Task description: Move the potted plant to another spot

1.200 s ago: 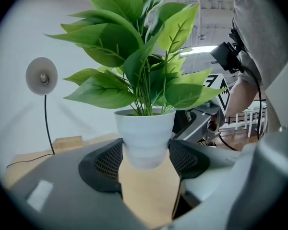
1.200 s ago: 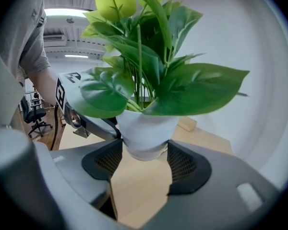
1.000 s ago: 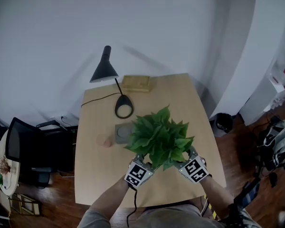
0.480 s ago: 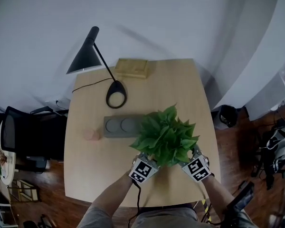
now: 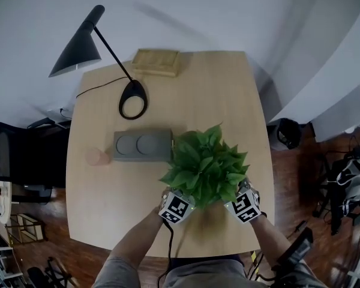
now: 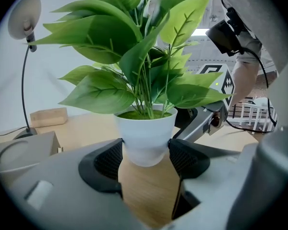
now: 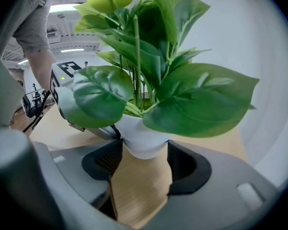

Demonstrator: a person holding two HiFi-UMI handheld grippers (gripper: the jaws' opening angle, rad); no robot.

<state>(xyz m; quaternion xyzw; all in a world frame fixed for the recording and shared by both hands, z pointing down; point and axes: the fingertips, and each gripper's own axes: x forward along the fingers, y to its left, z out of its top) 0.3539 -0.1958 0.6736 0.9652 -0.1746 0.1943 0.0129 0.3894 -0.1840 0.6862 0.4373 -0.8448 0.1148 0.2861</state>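
Note:
The potted plant (image 5: 206, 169), broad green leaves in a small white pot (image 6: 146, 138), is held low over the front right part of the wooden table (image 5: 108, 203). My left gripper (image 5: 189, 198) presses its black pads (image 6: 109, 159) on the pot from one side. My right gripper (image 5: 231, 199) clamps the pot (image 7: 143, 139) from the opposite side. Each gripper shows in the other's view: the right gripper (image 6: 206, 119) and the left gripper (image 7: 72, 114). Leaves hide the pot in the head view. I cannot tell if the pot's base touches the table.
A grey block with two round recesses (image 5: 142, 146) lies just left of the plant, with a pink cup (image 5: 98, 156) beside it. A black desk lamp (image 5: 132, 98) and a wooden box (image 5: 156, 62) stand at the back. A black chair (image 5: 18, 161) is off the left edge.
Both grippers have come down with the plant between them. It now sits to the right of the grey block instead of covering it, and nearer the table's surface.

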